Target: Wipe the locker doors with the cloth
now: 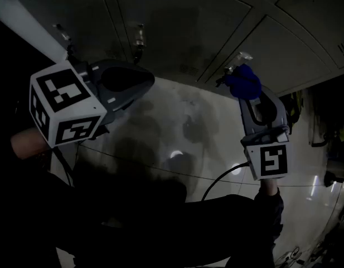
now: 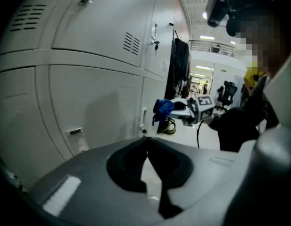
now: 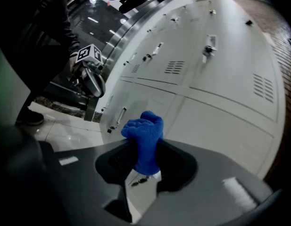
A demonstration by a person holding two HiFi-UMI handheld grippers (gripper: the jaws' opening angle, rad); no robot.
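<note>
A bunched blue terry cloth (image 3: 145,132) sat pinched between the fingers of the right gripper (image 3: 144,161), which were closed on its lower, narrower part, while the fuller wad stood clear beyond the fingertips. It looked light, soft and limp, a thing that would flatten and drag under pressure, not slide like something stiff, and likely slip out of a loose hold. The present grip low on the bundle therefore seemed sound, leaving the thick end free as the wiping face. The cloth's long axis ran along the fingers, and its head pointed away from the person toward the pale grey metal locker doors (image 3: 216,121) on the far side. In the head view the cloth (image 1: 244,81) lay close under a small door latch (image 1: 238,57) to the right, above the glossy pale floor (image 1: 177,133), though whether it touched the metal could not be told. The left gripper (image 2: 146,142), well apart to the left, had its fingers pressed together at the tips with nothing between them, and aimed along the same row of doors.
</note>
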